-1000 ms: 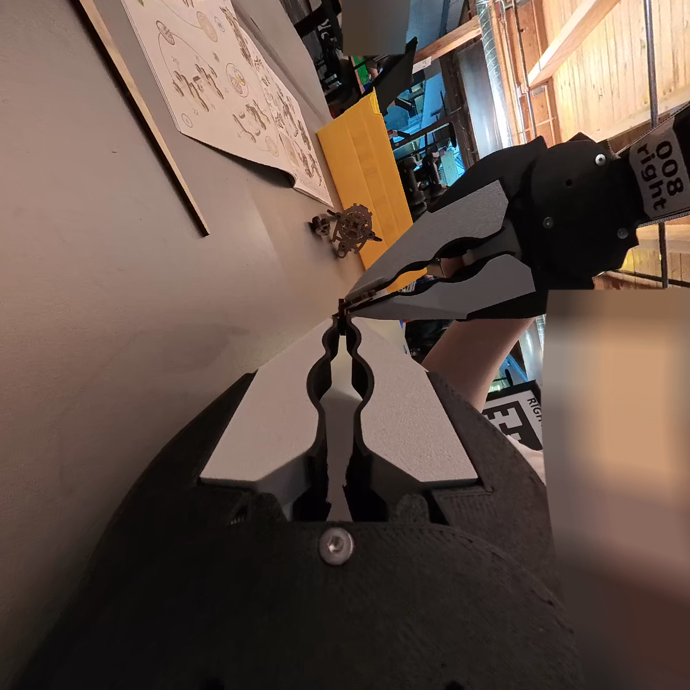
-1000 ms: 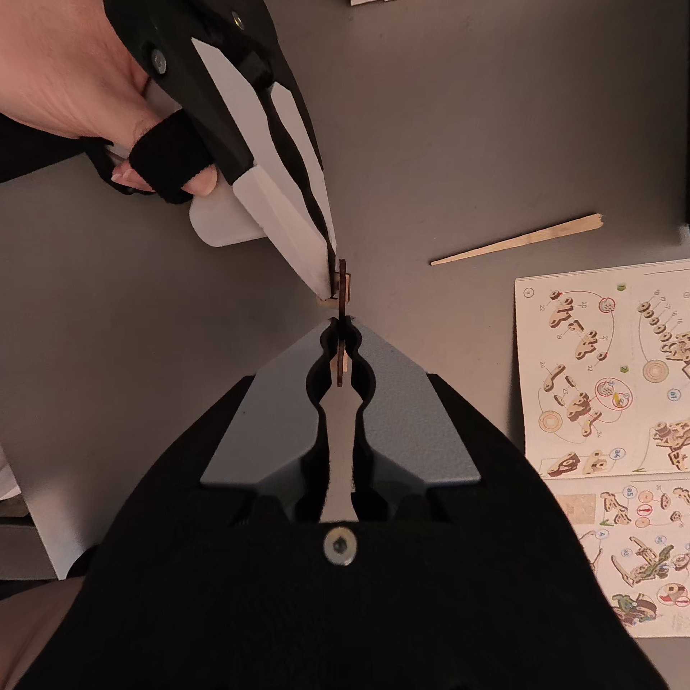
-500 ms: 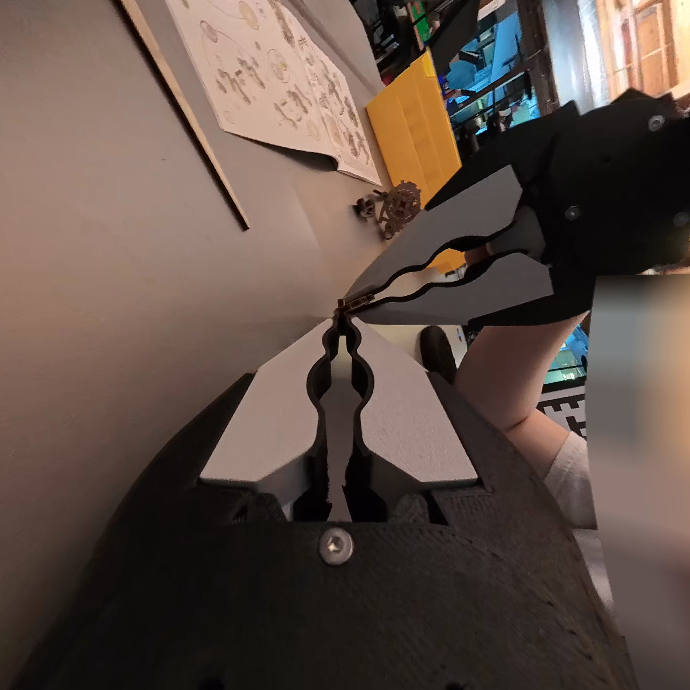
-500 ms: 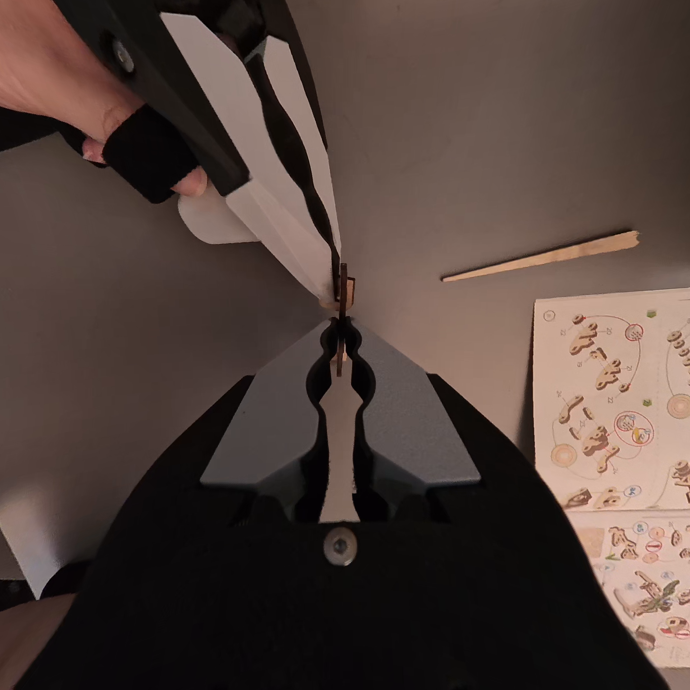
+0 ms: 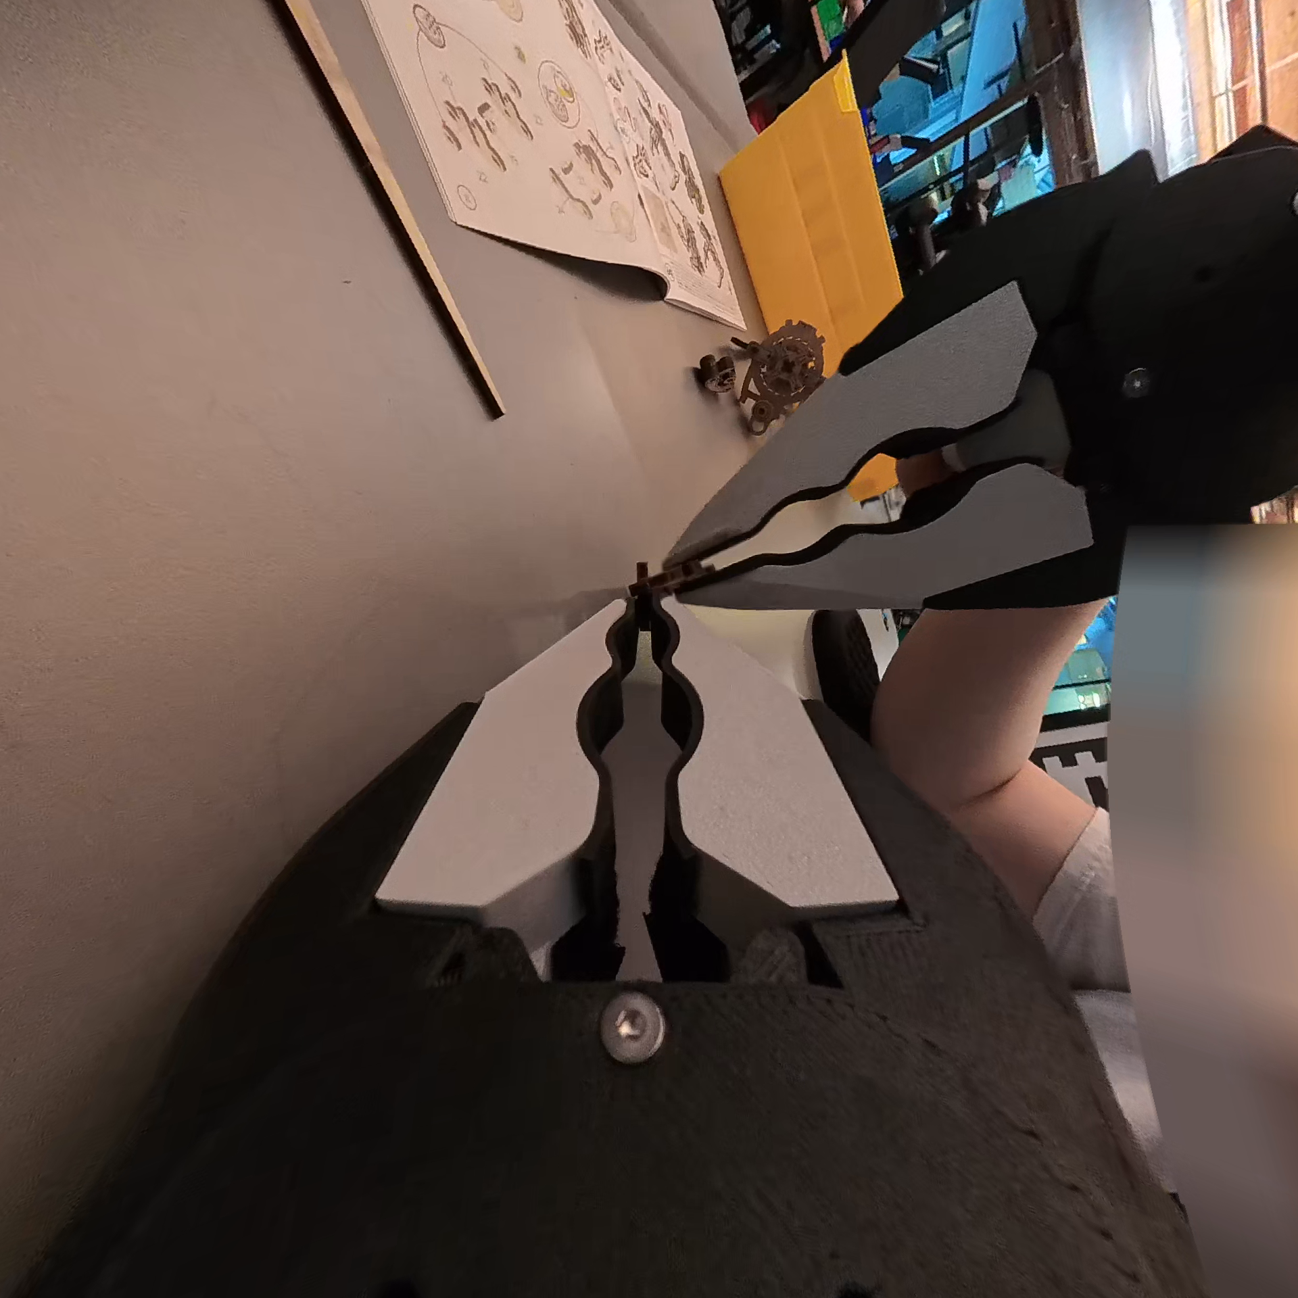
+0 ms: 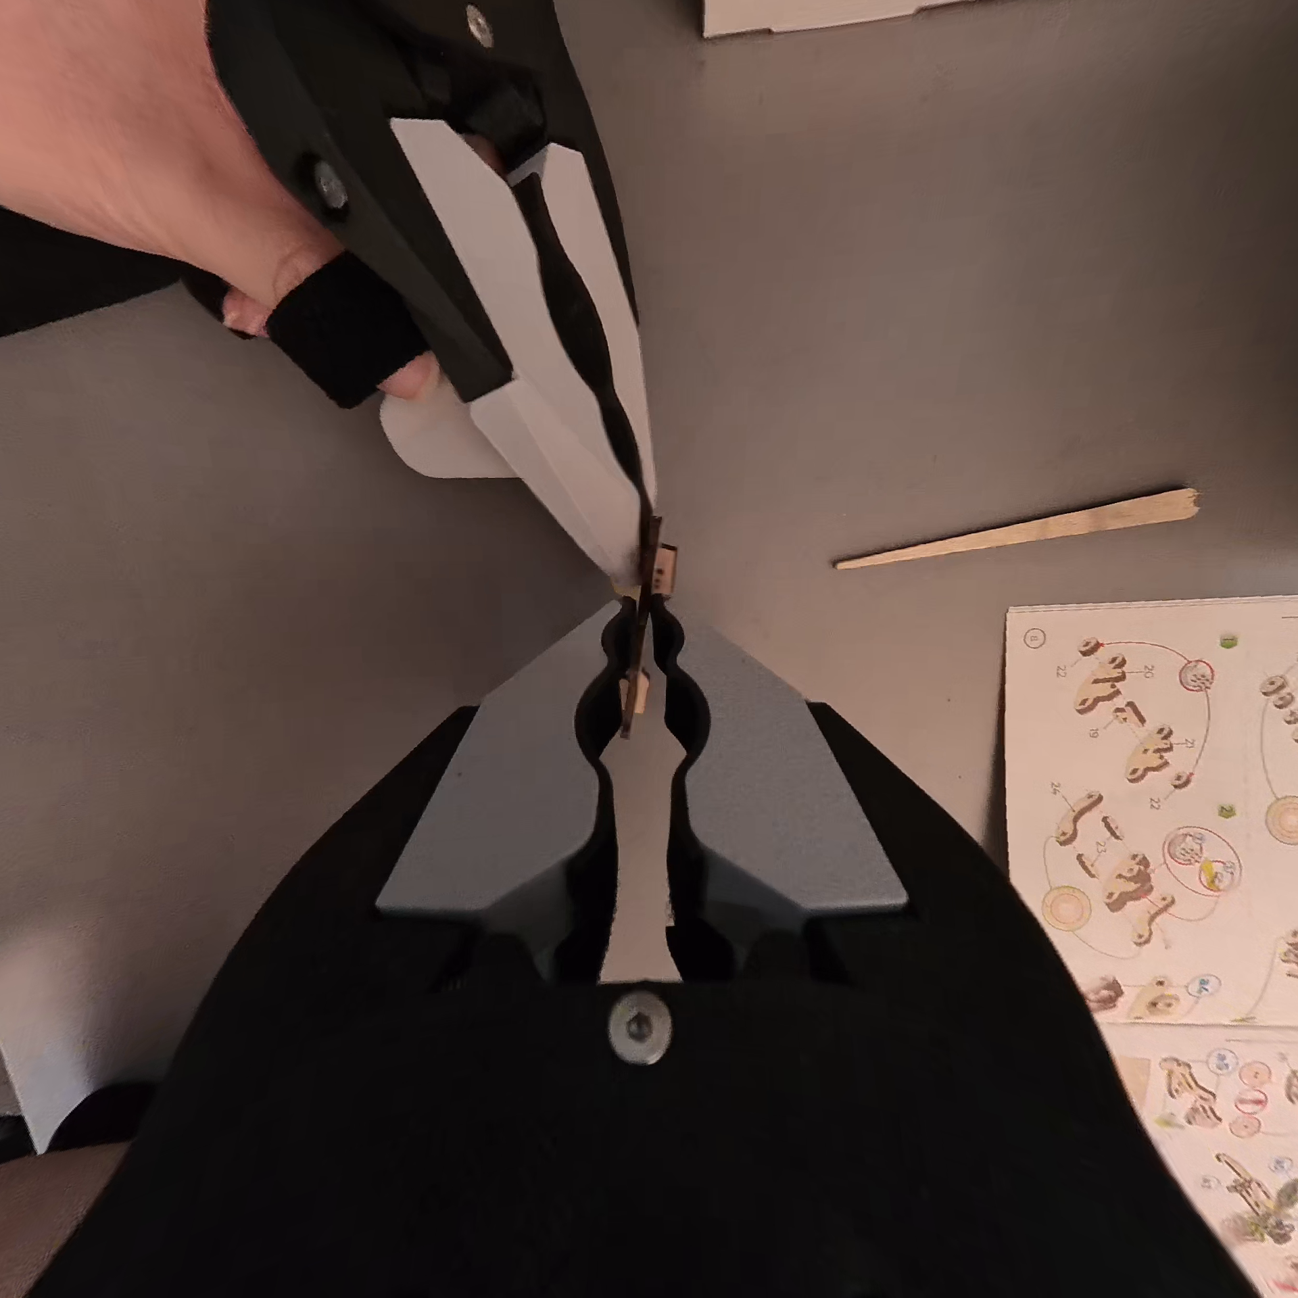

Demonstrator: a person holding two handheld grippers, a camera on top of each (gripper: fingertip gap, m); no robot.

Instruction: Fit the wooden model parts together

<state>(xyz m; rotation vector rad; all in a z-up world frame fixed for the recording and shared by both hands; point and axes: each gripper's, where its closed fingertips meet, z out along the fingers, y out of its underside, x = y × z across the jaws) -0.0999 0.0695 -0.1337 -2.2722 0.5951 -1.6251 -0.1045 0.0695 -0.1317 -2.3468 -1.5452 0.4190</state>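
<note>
I am mid-joining, above the bench (image 6: 913,281): my right fingers (image 6: 640,618) clench a thin strip (image 6: 636,674), my left fingers (image 5: 643,618) clench a small tab (image 6: 664,567), the two touching crosswise. Next I judge a straight, gentle push seats them.

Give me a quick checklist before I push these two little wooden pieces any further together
1. Right gripper clamped on thin wooden part: ok.
2. Left gripper clamped on small wooden piece: ok.
3. The two parts touching at the tips: ok.
4. Tab lined up with slot: cannot tell, joint too small.
5. Parts held above the table, clear of wooden stick and instruction sheet: ok.
</note>
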